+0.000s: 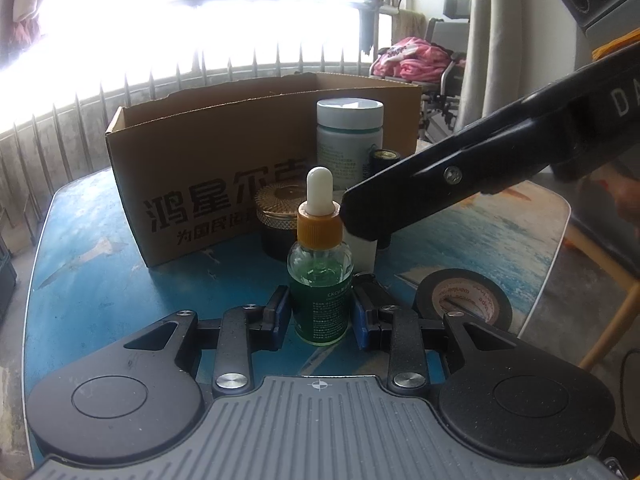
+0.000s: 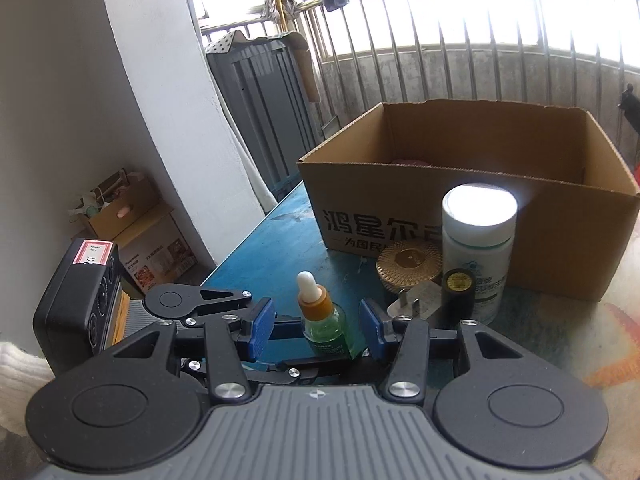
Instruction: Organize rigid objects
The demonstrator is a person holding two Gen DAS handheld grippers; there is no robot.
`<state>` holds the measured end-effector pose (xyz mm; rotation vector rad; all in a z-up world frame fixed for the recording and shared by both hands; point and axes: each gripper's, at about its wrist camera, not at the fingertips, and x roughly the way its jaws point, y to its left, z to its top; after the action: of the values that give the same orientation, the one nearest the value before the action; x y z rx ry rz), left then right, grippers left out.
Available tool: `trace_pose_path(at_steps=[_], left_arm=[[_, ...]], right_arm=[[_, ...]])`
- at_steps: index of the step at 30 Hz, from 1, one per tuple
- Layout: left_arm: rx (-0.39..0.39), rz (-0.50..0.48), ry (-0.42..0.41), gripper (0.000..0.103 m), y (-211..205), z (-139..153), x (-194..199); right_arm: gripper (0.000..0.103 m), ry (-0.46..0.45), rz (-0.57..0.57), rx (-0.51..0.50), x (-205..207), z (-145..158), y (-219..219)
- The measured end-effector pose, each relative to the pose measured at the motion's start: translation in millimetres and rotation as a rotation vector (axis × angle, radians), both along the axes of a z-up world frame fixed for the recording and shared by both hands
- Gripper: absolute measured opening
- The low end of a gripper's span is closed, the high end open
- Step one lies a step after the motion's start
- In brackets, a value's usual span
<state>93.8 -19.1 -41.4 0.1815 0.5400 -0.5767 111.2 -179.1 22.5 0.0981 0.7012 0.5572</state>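
Gripping green dropper bottle (image 1: 320,300), left gripper (image 1: 320,312), right gripper (image 2: 318,330) open nr it

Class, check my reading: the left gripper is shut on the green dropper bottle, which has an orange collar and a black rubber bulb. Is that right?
Not quite. The bulb is white, not black, as the left wrist view shows. The rest holds: the left gripper is shut on the green dropper bottle, whose collar is orange.
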Motion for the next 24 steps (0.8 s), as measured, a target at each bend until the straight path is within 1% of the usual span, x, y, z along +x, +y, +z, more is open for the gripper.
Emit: trace_pose_path(at_steps=[5,8,13,15,16,17,24], left_arm=[[-0.013,-0.006,0.007,0.031,2.6,-1.2,1.5],[-0.017,-0.01,0.006,0.031,3.8,-2.0,1.8],[-0.022,-0.025,0.004,0.031,5.4,-3.1,1.0],[-0.022,-0.023,0.005,0.031,6.1,-3.8,1.2],[-0.032,-0.023,0.01,0.031,7.9,-4.0,1.8],[-0.038,-0.024,0.012,0.031,9.0,-4.2,2.2],[-0.025,-0.032,-0.018,0.031,9.4,-5.9,-5.7]], right_arm=[[0.05,-0.007,-0.013,-0.08,5.3,-9.8,16.1],[0.05,0.022,-0.006,-0.072,12.5,-17.4,19.7],[0.049,0.056,-0.001,-0.101,23.2,-32.0,26.2],[0.046,0.072,0.008,-0.084,25.9,-36.6,25.9],[0.043,0.077,0.014,-0.07,26.1,-38.1,25.7],[0.039,0.077,0.021,-0.062,25.9,-38.4,26.1],[0.038,0.033,0.044,-0.122,19.0,-35.2,35.7]])
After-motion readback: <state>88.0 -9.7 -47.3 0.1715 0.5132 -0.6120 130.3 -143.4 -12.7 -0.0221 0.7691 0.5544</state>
